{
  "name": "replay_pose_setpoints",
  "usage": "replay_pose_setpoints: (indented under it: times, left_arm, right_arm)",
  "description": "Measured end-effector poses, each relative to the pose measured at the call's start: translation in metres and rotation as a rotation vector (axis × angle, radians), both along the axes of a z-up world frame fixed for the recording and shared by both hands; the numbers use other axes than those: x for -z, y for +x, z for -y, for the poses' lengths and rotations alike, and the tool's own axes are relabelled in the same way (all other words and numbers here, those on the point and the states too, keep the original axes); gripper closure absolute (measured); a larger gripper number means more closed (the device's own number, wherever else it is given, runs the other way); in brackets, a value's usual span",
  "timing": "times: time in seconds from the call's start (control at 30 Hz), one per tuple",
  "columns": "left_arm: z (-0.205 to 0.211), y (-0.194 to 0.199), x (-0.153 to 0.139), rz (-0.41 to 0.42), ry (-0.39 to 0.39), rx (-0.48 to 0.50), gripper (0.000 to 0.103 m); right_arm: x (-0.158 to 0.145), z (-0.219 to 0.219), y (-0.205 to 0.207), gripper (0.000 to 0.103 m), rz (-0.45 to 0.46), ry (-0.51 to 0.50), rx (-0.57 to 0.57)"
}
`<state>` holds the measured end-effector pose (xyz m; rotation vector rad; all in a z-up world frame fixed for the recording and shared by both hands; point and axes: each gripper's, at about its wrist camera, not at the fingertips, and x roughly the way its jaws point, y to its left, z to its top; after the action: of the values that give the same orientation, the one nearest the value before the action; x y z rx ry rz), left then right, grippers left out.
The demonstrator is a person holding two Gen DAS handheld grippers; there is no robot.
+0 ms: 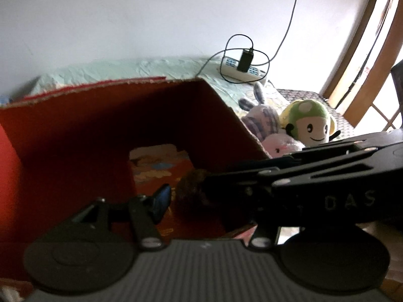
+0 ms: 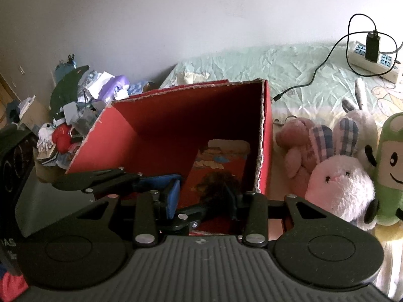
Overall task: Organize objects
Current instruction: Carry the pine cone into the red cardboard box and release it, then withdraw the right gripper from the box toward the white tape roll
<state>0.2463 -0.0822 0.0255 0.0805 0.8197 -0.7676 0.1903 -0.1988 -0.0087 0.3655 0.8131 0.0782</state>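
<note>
Jaws: we can't tell either gripper's state. Dark furry toy [image 2: 217, 185] sits inside red box [image 2: 161, 130], frame centre, at right gripper [image 2: 201, 201] fingertips. Three plush toys right: pink [image 2: 340, 188], green [image 2: 390, 166], brownish [image 2: 294, 148].

Plush toys [image 2: 337, 173] lie right of the box [image 2: 267, 136] (power strip [image 2: 372, 60] behind).

Dark furry object [image 2: 216, 183] in the red box [image 2: 156, 115]: identity unclear, partly behind gripper fingers. Green plush [image 2: 389, 166] cut by right frame edge. Box's left wall [image 1: 10, 156] blurred, cropped in left wrist view.
</note>
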Motion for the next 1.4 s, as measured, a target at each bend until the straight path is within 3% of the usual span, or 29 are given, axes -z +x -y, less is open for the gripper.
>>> replay_pose_setpoints:
  times: [0.13,0.4,0.63,0.97,1.23,1.4]
  left_arm:
    - [-0.001,-0.011,-0.006,0.059,0.034,-0.030,0.039]
    - [-0.010,-0.054,-0.023,0.273,0.138,-0.123,0.030]
    - [-0.021,-0.085,-0.028,0.356,0.196,-0.165,0.028]
    - [-0.043,-0.114,-0.028,0.371,0.211,-0.216,0.027]
    - [-0.056,-0.131,-0.022,0.377,0.239,-0.253,0.025]
    - [-0.061,-0.140,-0.020,0.387,0.239,-0.272,0.024]
  right_arm:
    - [-0.005,-0.005,-0.010,0.060,0.038,0.011,0.000]
    - [-0.013,-0.030,-0.037,0.060,0.131,0.008,-0.007]
    - [-0.012,-0.046,-0.054,0.060,0.150,0.032,-0.022]
    - [-0.004,-0.064,-0.075,0.060,0.174,0.107,-0.013]
    - [-0.001,-0.077,-0.091,0.060,0.190,0.098,-0.022]
    - [0.002,-0.085,-0.101,0.048,0.213,0.038,0.006]
